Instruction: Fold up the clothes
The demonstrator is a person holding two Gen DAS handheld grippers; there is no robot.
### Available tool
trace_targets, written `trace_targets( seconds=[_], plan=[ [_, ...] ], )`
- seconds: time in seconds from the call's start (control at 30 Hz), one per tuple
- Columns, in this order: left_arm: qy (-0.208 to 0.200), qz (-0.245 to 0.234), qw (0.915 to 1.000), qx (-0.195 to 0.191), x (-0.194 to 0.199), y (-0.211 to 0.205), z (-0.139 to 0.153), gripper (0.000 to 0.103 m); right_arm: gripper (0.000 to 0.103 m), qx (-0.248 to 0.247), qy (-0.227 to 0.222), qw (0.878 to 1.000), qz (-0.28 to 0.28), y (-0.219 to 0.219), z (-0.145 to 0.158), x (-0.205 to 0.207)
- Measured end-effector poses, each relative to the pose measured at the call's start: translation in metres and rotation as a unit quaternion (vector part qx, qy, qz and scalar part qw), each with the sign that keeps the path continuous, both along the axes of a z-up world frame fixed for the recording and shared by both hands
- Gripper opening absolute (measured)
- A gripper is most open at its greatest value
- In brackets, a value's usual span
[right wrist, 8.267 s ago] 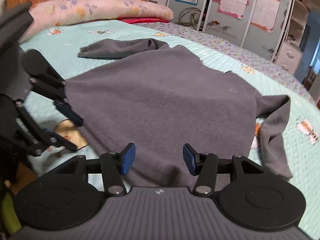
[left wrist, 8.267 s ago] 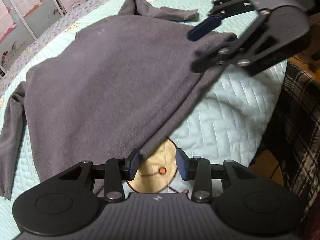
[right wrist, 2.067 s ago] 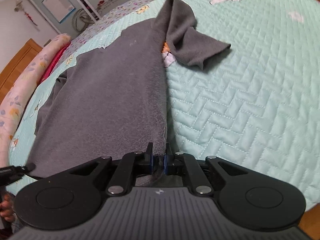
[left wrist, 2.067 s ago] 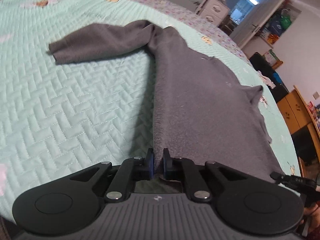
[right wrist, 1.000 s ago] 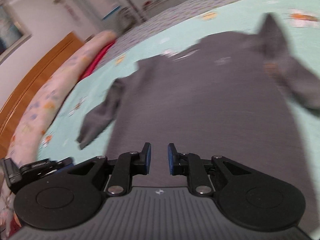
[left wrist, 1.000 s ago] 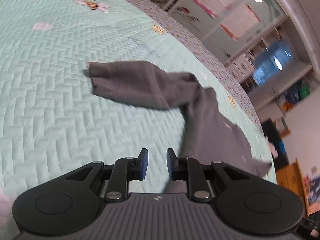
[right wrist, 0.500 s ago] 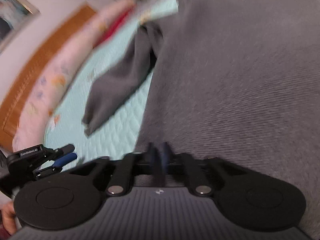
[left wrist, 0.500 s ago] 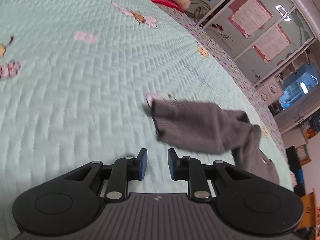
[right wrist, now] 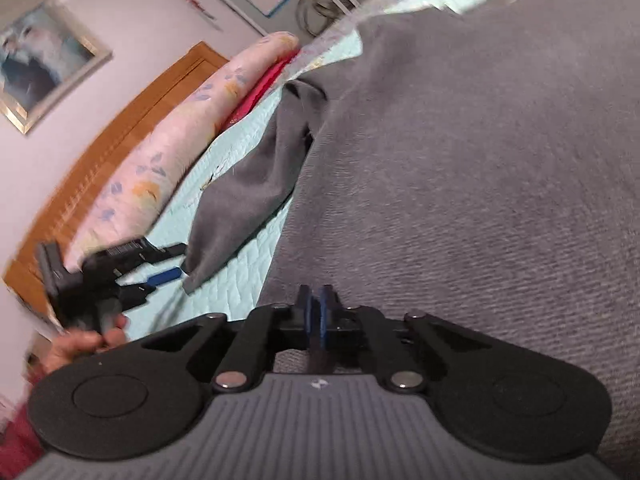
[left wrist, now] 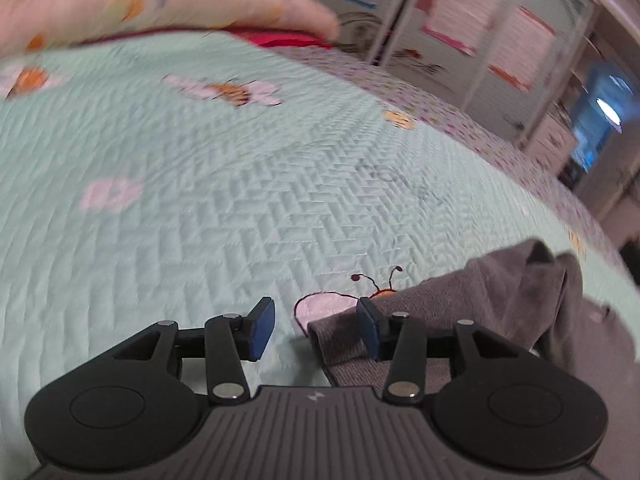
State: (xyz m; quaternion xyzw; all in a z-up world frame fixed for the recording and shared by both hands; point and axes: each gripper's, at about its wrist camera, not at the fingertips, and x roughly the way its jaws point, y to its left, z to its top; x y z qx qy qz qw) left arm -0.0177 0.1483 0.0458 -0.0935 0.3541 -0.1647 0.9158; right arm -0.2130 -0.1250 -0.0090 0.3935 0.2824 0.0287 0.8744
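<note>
The grey sweater (right wrist: pixel 460 168) is lying spread on the pale green quilted bedspread (left wrist: pixel 200 208), filling most of the right wrist view from twelve round to five o'clock; its sleeve (right wrist: pixel 256 184) is trailing off toward nine o'clock, the cuff end lying on the quilt. The right gripper (right wrist: pixel 316 312) is sitting low over the body of the sweater with its blue pads pressed together; whether any fabric is pinched between them is not clear. The left gripper (left wrist: pixel 316 328) is hovering at the cuff of that sleeve (left wrist: pixel 460 312), which is lying at four o'clock in its own view; its jaws are opening, the right pad (left wrist: pixel 368 332) overlapping the cuff edge, the left pad over bare quilt, nothing squeezed between them. A long floral pillow (right wrist: pixel 160 152) is lying at ten o'clock before the wooden headboard (right wrist: pixel 104 152); a hand (right wrist: pixel 86 340) is holding the left gripper at eight o'clock.
</note>
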Motion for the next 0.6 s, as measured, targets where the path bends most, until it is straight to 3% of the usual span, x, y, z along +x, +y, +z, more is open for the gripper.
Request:
trace_targets(
  seconds=[0.1,0.2,0.33,0.4,0.6],
  plan=[
    [-0.014,-0.031,0.9993,0.016,0.002,-0.006,-0.001,0.048,0.000,0.018,-0.004,1.000,0.001,-0.006,-0.004,-0.002],
    [-0.025,-0.056,0.9981,-0.009,-0.001,-0.003,0.004,0.048,0.000,0.023,-0.008,1.000,0.002,-0.006,-0.007,0.000],
    [-0.042,-0.105,0.9935,-0.010,-0.002,-0.012,0.007,0.057,0.000,0.028,-0.012,1.000,0.002,-0.006,-0.009,-0.001],
    [-0.035,-0.121,0.9919,0.017,0.003,-0.023,0.003,0.057,0.000,0.032,-0.014,0.999,0.002,-0.006,-0.009,0.000],
    [0.006,-0.155,0.9876,0.025,0.024,-0.039,-0.007,0.055,0.000,0.036,-0.017,0.999,0.002,-0.007,-0.010,0.000]
  ],
)
